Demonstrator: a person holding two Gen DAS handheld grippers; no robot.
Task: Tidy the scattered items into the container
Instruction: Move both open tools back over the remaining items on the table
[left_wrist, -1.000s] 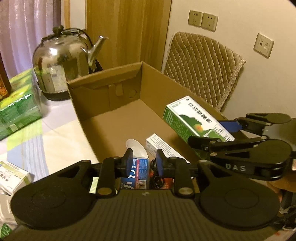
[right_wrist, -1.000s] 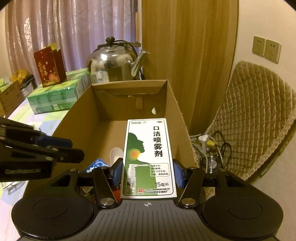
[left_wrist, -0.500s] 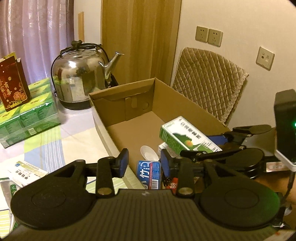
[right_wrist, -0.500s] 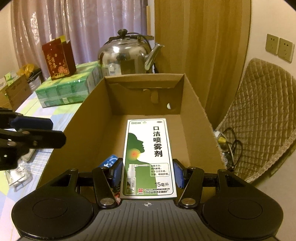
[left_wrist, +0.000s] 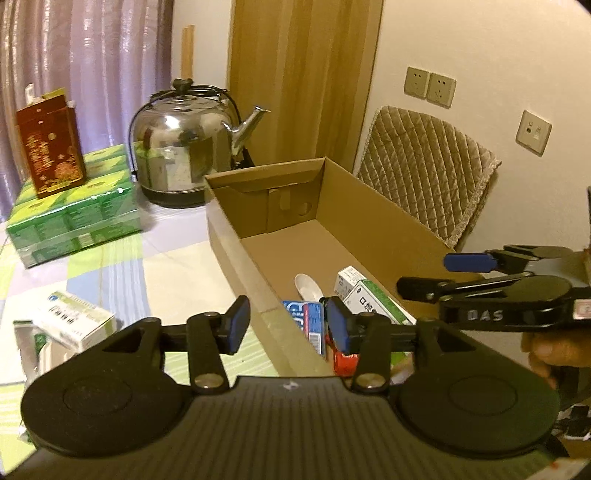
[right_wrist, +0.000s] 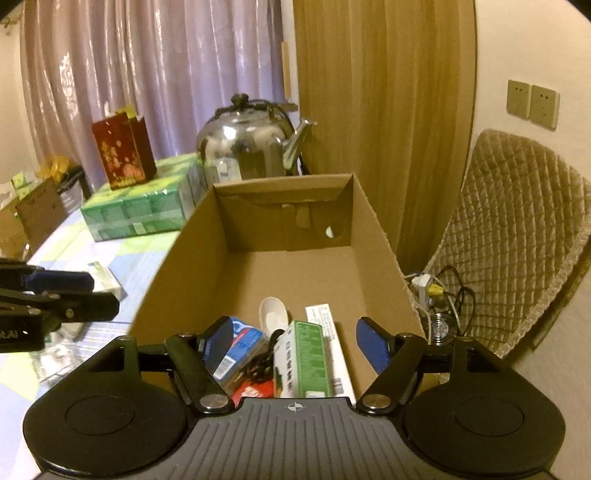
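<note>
- Right tongs (right_wrist: 295, 339): wide apart, holding nothing, above the near end of the cardboard box (right_wrist: 192, 236).
- Green box (right_wrist: 303, 358): inside, leaning on other packs, likely just dropped.
- Left tongs (left_wrist: 282, 325): wide too, holding nothing, over the box edge.
- White pack (left_wrist: 74, 317): out on the table, probably next.

Ahead of my right hand-held gripper (right_wrist: 293, 341), the far half of the cardboard box (right_wrist: 373, 236) is lying bare, while the green carton (right_wrist: 304, 360), spoon (right_wrist: 273, 314) and blue packet (right_wrist: 236, 347) are crowding the near end. Beyond the box, a kettle (right_wrist: 251, 144) is blocking the table (left_wrist: 122, 266).
</note>
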